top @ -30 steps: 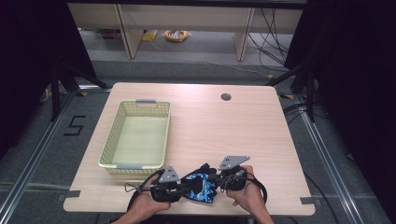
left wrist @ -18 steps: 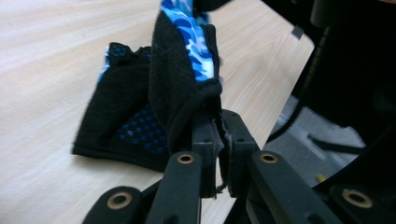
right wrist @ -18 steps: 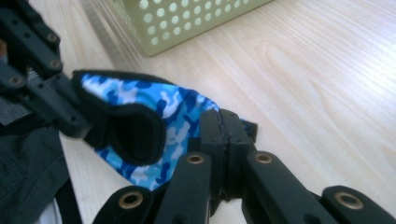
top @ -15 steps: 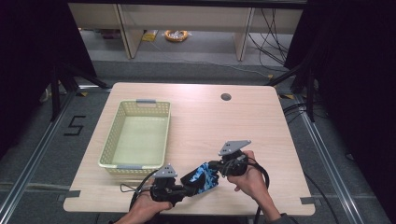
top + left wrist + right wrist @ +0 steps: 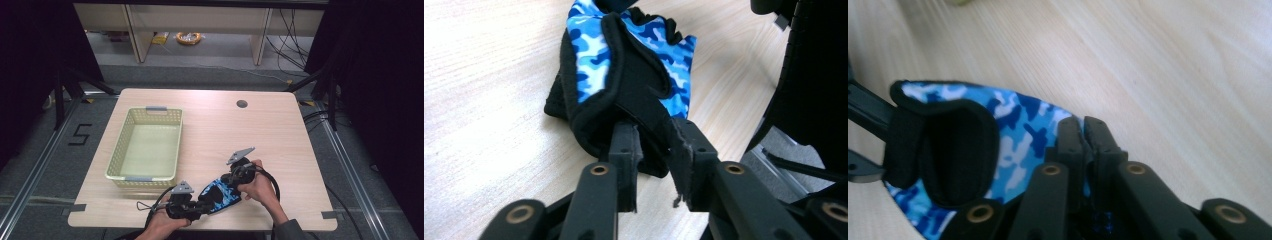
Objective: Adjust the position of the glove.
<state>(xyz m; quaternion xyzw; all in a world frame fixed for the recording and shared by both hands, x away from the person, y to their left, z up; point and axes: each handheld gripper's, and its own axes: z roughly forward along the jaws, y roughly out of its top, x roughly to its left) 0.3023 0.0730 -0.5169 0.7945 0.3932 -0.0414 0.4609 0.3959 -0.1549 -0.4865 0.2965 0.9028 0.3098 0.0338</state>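
A fingerless glove [image 5: 220,196] in blue camouflage with a black palm lies stretched between both grippers near the table's front edge. My left gripper [image 5: 202,205] is at its cuff end. In the left gripper view the black cuff [image 5: 644,105] sits between the jaws of this gripper [image 5: 656,145], which have just been opening and stand a little apart, not pressing it. My right gripper [image 5: 231,181] is at the glove's far end. In the right gripper view its jaws [image 5: 1085,132] have eased slightly but still pinch the glove's [image 5: 1023,130] camouflage edge.
A pale green mesh basket [image 5: 120,145] stands empty on the left half of the wooden table [image 5: 260,135]. A round cable hole [image 5: 242,104] lies near the far edge. Cables trail from both grippers over the front edge.
The right gripper has moved right and away from the front edge, pulling the glove out into a diagonal. The left gripper stays near the front edge, its jaws now parted.
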